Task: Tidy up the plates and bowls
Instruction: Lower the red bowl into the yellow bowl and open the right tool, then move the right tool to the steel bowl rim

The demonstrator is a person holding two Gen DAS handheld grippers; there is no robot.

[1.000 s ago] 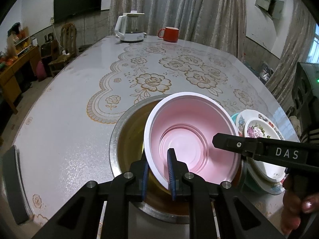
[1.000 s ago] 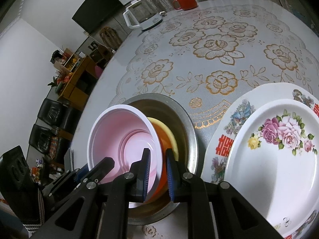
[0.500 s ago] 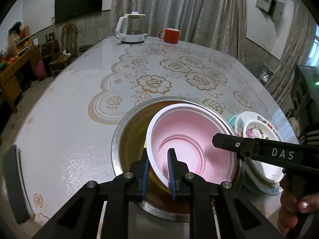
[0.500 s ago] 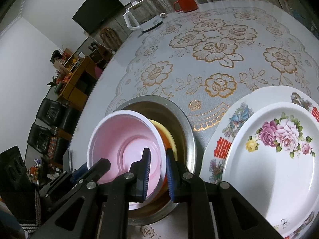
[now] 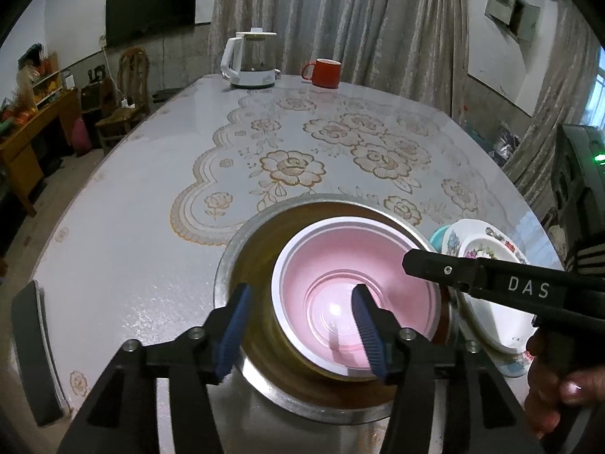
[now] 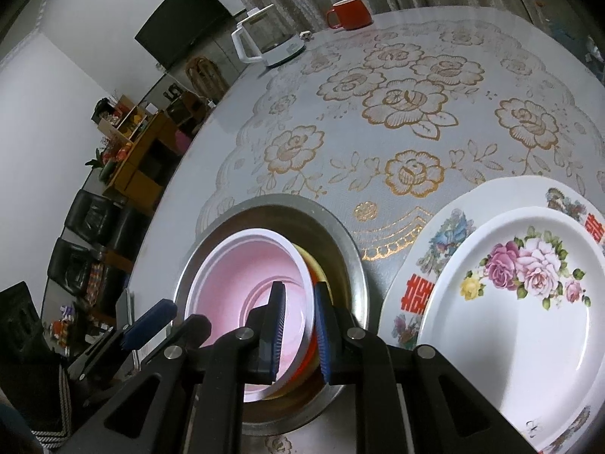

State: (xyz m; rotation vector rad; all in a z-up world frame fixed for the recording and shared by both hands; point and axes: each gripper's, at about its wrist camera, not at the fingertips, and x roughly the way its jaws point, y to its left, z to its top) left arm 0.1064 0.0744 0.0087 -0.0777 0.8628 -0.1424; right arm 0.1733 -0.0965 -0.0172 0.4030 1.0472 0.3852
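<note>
Pink bowl (image 5: pixel 355 295) sits nested in metal basin (image 5: pixel 242 249) near the table's front edge, stacking bowls together. Left gripper (image 5: pixel 298 325) fingers wide, straddling its rim; right gripper (image 6: pixel 298 329) narrow, pinching the rim. Plates (image 6: pixel 529 302) stacked beside.

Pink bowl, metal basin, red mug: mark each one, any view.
pink bowl (image 5: pixel 340 276): left wrist view, on its inner wall above the base.
metal basin (image 6: pixel 353 261): right wrist view, on its bare right rim.
red mug (image 5: pixel 327 73): left wrist view, on its outer side.
</note>
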